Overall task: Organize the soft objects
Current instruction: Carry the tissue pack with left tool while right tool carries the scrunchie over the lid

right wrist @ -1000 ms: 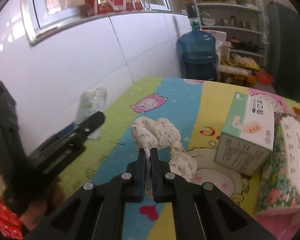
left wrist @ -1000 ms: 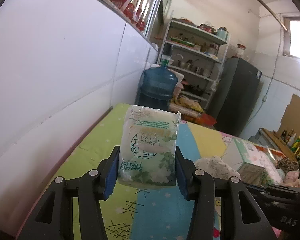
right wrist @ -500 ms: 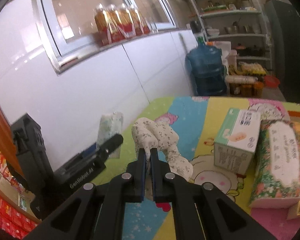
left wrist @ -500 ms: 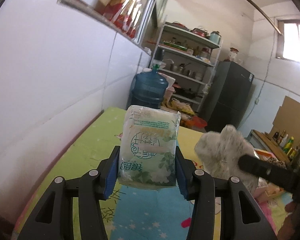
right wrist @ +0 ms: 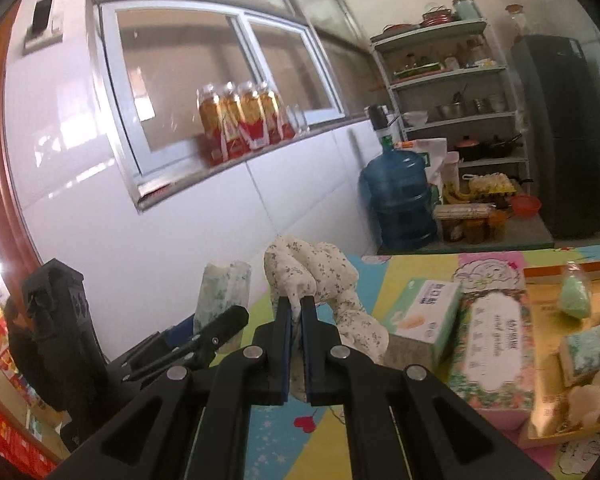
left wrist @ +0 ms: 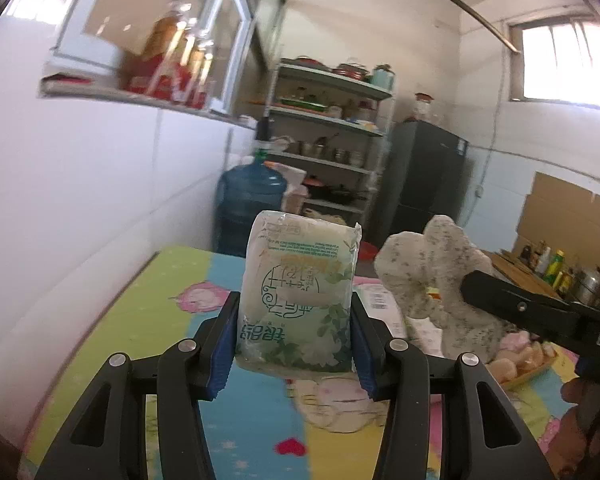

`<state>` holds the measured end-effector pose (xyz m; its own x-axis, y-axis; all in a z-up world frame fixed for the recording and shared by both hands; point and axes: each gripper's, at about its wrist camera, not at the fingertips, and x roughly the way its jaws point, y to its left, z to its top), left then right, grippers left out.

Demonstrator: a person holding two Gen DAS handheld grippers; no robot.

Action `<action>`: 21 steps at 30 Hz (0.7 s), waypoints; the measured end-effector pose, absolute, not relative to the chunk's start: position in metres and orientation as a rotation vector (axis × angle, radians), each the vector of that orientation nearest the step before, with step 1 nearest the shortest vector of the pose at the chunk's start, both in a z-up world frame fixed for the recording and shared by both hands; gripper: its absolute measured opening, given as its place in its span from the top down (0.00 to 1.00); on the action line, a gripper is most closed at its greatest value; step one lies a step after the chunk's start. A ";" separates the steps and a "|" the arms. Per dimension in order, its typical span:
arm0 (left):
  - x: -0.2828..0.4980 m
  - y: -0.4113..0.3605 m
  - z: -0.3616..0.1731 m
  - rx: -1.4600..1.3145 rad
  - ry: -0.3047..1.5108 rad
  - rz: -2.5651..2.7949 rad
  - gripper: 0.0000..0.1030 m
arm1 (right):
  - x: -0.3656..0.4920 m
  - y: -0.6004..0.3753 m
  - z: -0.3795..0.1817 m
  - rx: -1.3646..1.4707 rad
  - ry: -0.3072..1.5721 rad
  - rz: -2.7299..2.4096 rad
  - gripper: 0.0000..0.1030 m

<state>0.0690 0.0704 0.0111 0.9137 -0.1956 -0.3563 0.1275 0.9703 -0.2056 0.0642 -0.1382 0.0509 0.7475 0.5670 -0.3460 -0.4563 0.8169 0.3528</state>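
My left gripper (left wrist: 294, 316) is shut on a white-and-green tissue pack (left wrist: 298, 296) and holds it upright above the colourful cartoon mat (left wrist: 140, 320). My right gripper (right wrist: 296, 312) is shut on a white floral cloth (right wrist: 320, 280), which hangs lifted above the mat. In the left wrist view the cloth (left wrist: 432, 280) hangs to the right of the pack, with the right gripper's black finger (left wrist: 512, 304) across it. In the right wrist view the tissue pack (right wrist: 222, 292) shows left of the cloth.
A green tissue box (right wrist: 428, 312) and a floral tissue pack (right wrist: 492, 344) lie on the mat to the right. A tray (right wrist: 572, 424) with several soft items sits at far right. A white tiled wall (left wrist: 80, 200) runs along the left; a blue water jug (right wrist: 400, 196) stands behind.
Both grippers have risen with their loads. The cloth has been lifted off the mat and now hangs beside the tissue pack.
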 end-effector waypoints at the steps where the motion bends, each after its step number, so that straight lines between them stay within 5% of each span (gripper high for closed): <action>1: 0.068 0.062 0.013 -0.178 0.382 -0.182 0.50 | 0.063 -0.145 0.052 0.259 0.454 0.559 0.96; 21: 0.077 -0.075 0.021 -0.135 0.413 -0.386 0.50 | 0.041 -0.288 0.056 0.406 0.312 0.344 0.96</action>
<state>0.0768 -0.0747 0.0213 0.8449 -0.3915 -0.3645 0.3373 0.9188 -0.2050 0.0406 -0.2883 0.0563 0.8954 0.3842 -0.2251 -0.2613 0.8627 0.4330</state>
